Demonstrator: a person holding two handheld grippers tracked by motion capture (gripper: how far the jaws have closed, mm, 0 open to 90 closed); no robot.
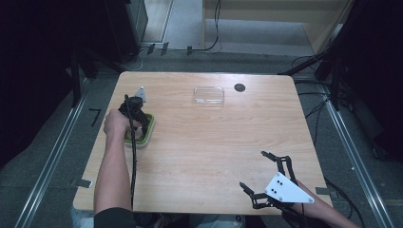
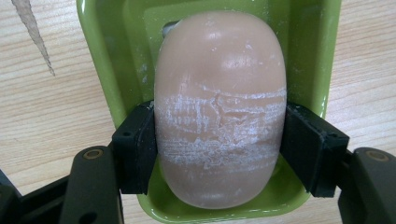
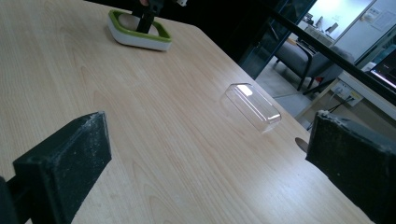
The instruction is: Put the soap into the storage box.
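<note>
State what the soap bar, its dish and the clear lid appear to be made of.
Soap bar: matte, waxy soap, with white, dry, cracked scuffing. Soap dish: glossy green plastic, probably; white outside in the right gripper view. Clear lid: transparent, shiny, likely plastic.

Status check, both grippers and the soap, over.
Left gripper shut on soap, soap in green dish. Right gripper open, holding nothing, near table edge. Clear lid far side, well apart from the dish.
</note>
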